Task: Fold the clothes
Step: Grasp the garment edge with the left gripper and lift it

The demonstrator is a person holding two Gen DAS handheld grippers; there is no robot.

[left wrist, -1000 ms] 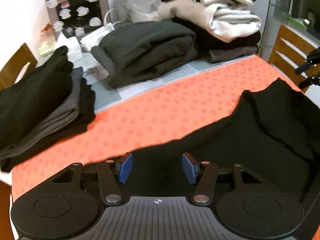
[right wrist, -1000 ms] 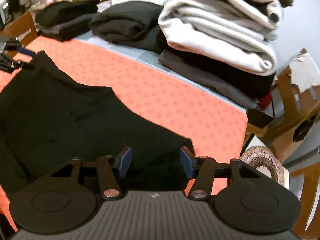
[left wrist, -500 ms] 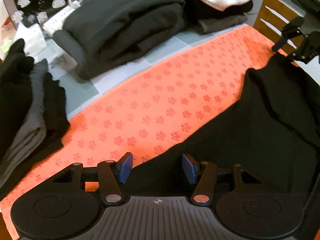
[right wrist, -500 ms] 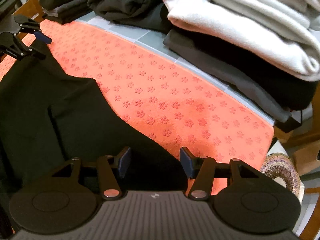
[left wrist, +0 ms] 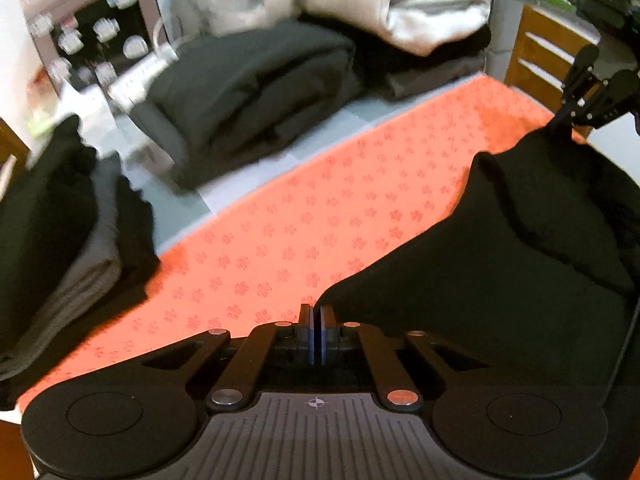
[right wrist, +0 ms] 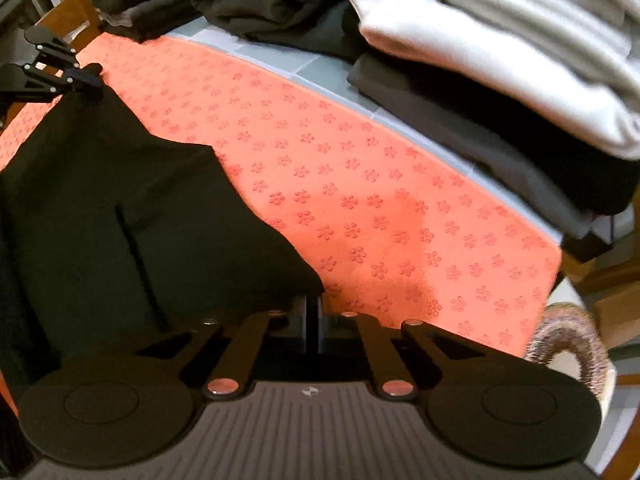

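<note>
A black garment (left wrist: 500, 280) lies spread on the orange flower-patterned mat (left wrist: 320, 208). In the left wrist view my left gripper (left wrist: 316, 318) is shut, its blue pads pinching the garment's near corner. The right gripper (left wrist: 570, 114) shows at the far right, holding the opposite corner raised. In the right wrist view the same black garment (right wrist: 140, 220) fills the left side, and my right gripper (right wrist: 312, 306) is shut on its corner beside the mat (right wrist: 400, 200). My left gripper (right wrist: 90, 80) appears at the upper left, gripping the far corner.
Folded dark clothes (left wrist: 52, 220) are stacked at the left, a dark folded pile (left wrist: 248, 88) behind the mat, and pale folded sweaters (right wrist: 500, 32) on dark ones at the back. Wooden chairs (left wrist: 540, 52) stand beyond the table. A woven basket (right wrist: 568, 340) sits low at the right.
Both grippers were open over the garment's edge; now both have shut on its corners, and the corners are lifted slightly off the mat.
</note>
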